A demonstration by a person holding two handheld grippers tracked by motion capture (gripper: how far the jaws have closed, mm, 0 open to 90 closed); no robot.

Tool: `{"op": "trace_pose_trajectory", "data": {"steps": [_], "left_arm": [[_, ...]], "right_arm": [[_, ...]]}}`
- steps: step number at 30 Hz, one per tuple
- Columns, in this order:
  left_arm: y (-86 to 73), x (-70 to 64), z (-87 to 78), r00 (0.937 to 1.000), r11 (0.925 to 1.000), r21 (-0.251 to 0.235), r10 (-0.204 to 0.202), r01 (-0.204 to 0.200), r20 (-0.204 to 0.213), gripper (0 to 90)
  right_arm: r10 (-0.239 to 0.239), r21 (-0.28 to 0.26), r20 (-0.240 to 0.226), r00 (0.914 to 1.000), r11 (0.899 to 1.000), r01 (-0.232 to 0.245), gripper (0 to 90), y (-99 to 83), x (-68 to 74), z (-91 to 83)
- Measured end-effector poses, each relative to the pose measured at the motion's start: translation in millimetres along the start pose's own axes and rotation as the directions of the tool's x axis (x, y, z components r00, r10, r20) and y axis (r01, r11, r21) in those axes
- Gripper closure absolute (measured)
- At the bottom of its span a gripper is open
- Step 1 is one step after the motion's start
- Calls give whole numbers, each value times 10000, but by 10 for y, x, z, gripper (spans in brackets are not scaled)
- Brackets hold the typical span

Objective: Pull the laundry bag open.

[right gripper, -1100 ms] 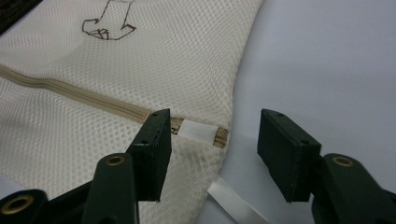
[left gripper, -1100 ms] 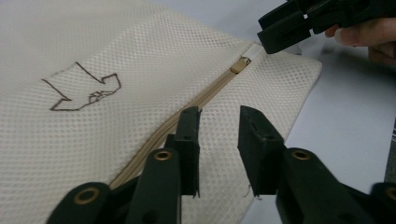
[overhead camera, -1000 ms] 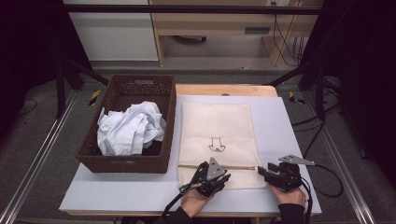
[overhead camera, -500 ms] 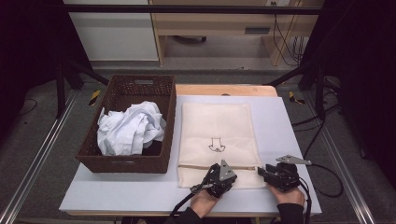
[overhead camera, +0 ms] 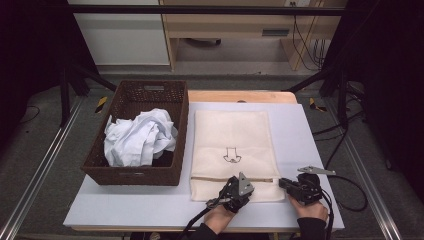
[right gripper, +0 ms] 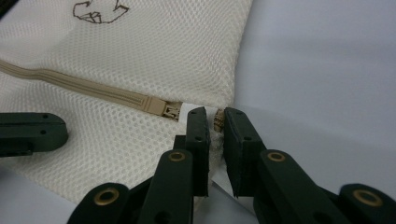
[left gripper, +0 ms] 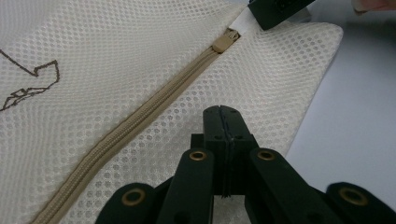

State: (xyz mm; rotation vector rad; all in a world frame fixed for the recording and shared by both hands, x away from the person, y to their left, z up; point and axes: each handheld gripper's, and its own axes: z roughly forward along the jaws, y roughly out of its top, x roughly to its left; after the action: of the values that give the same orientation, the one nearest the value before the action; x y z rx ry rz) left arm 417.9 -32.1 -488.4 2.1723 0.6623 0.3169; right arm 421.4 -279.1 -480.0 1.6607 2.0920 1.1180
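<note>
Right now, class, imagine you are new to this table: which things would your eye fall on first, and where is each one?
The cream mesh laundry bag lies flat mid-table, its tan zipper running across the near end. To its left stands a brown wicker basket heaped with crumpled white cloth. At the bag's near edge the left gripper rests on the mesh with jaws closed, while the right gripper pinches the bag's right corner by the zipper's end.
</note>
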Motion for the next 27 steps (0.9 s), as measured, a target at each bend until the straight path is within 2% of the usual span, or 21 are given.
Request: {"op": "trace_pose_trajectory", "data": {"steps": [1,2,4,7,9,12,13,16,18,22,23,24,25,27], "left_arm": [[0,0,0,10000,10000,0,0,0,0,890],[-2,35,0,9992,9995,-7,-312,312,245,890],[-4,57,0,9982,9989,-7,-465,466,389,890],[-3,41,-1,9992,9995,-20,-310,310,270,889],[-3,41,-1,9992,9995,-12,-304,304,268,889],[-4,59,0,9981,9989,1,-466,467,401,889],[-5,79,0,9968,9981,3,-617,617,513,889],[-6,94,1,9954,9972,-5,-740,742,607,889],[-6,97,2,9951,9971,-1,-757,759,635,890],[-7,94,2,9954,9972,-7,-740,742,600,890],[-7,94,2,9954,9972,-7,-740,742,600,890],[-6,88,1,9960,9976,12,-687,688,575,889],[-6,84,2,9958,9974,3,-714,715,575,890],[-6,88,1,9959,9976,13,-691,691,580,891]], "right_arm": [[12,-79,-63,10000,10000,-13,825,5,-3,-15],[-21,-177,-105,9999,9998,20,830,11,-1,-32],[-206,-461,-212,9996,9987,196,831,25,26,-75],[-840,-1097,-373,9958,9908,795,812,46,117,-147],[-1133,-1184,-447,9926,9872,1073,747,56,163,-147],[-1141,-895,-413,9926,9899,1100,724,46,175,-88],[-895,-537,-271,9956,9947,880,689,27,150,-45],[-535,-272,-330,9980,9982,527,685,7,91,-33],[-455,-360,-496,9977,9984,437,678,1,81,-37],[-817,-813,-590,9949,9937,768,654,12,125,-53],[-817,-813,-590,9949,9937,768,654,12,125,-53],[-856,-634,-302,9959,9945,836,658,12,131,-43],[-783,-579,-232,9967,9954,769,656,10,121,-41],[-597,-502,-250,9979,9970,583,637,1,80,-36]]}}
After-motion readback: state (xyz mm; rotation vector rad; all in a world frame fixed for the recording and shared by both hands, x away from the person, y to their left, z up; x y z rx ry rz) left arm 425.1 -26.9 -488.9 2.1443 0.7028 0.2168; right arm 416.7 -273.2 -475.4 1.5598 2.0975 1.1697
